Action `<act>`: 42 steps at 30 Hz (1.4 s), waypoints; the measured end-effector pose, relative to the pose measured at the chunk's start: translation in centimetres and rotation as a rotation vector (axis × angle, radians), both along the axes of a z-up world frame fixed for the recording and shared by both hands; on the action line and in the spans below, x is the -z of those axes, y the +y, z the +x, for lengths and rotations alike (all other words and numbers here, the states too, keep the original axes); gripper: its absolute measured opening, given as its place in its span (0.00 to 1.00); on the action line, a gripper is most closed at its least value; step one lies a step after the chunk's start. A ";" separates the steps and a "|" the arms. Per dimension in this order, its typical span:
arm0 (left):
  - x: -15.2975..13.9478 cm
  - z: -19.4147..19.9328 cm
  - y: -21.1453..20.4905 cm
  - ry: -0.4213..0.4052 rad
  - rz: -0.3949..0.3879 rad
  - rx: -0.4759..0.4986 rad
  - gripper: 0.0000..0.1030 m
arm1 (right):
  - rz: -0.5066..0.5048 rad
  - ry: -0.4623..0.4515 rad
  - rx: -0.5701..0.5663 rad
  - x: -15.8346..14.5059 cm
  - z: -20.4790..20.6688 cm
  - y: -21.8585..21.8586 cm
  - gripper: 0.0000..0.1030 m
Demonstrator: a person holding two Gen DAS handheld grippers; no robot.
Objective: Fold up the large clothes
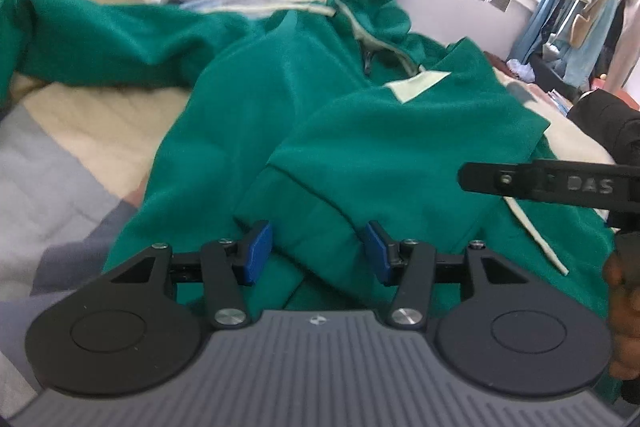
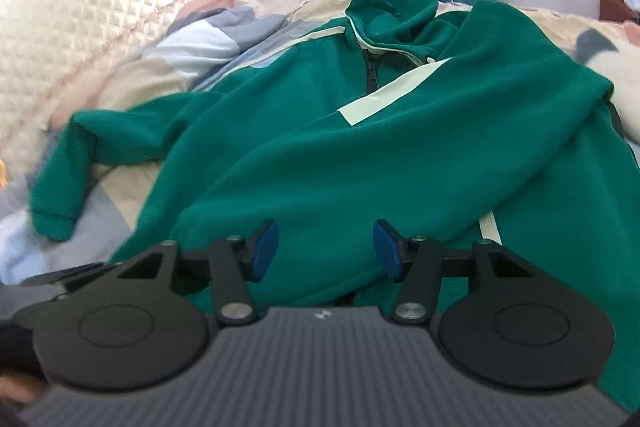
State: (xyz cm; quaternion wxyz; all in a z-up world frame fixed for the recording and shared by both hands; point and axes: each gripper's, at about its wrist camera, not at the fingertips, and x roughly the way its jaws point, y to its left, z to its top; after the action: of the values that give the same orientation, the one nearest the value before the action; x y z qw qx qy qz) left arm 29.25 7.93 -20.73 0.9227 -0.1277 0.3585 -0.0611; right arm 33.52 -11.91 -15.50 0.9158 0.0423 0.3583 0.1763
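Green hooded jacket spread on the bed

The green jacket (image 2: 328,147) lies on the quilted bed (image 1: 72,131), one sleeve folded across its front. Left claw (image 1: 319,251) and right claw (image 2: 326,249) hover over it, both released, gripping nothing.

My blue fingertips (image 1: 259,253) hover over a green hoodie (image 1: 340,131) with cream stripes; the quilt (image 1: 60,163) shows beige, grey-blue and pink patches.

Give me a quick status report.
Left gripper open, right gripper open. Green zip hoodie on the quilt, one sleeve folded across. Nothing blocking.
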 end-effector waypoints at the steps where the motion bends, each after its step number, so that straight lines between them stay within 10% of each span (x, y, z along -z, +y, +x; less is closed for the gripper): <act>1: 0.2 0.1 0.1 0.010 -0.009 -0.003 0.55 | -0.006 0.005 -0.001 0.5 0.6 0.2 0.54; 18: -3.3 -2.4 4.1 -0.165 -0.149 -0.112 0.56 | -0.088 0.060 -0.053 2.3 0.8 1.7 0.53; 24: -2.9 -0.1 6.7 -0.143 -0.102 -0.242 0.57 | -0.059 0.049 -0.018 1.4 0.9 1.0 0.54; 42: 1.1 10.0 19.8 -0.141 -0.502 -0.851 0.64 | 0.164 0.063 0.025 2.0 4.0 -0.4 0.54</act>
State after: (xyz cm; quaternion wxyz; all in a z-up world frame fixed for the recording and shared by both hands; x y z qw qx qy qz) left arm 39.28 27.68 -21.84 0.8285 -0.4766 0.1856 0.2281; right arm 37.55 -12.30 -17.54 0.8998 0.1272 0.3706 0.1920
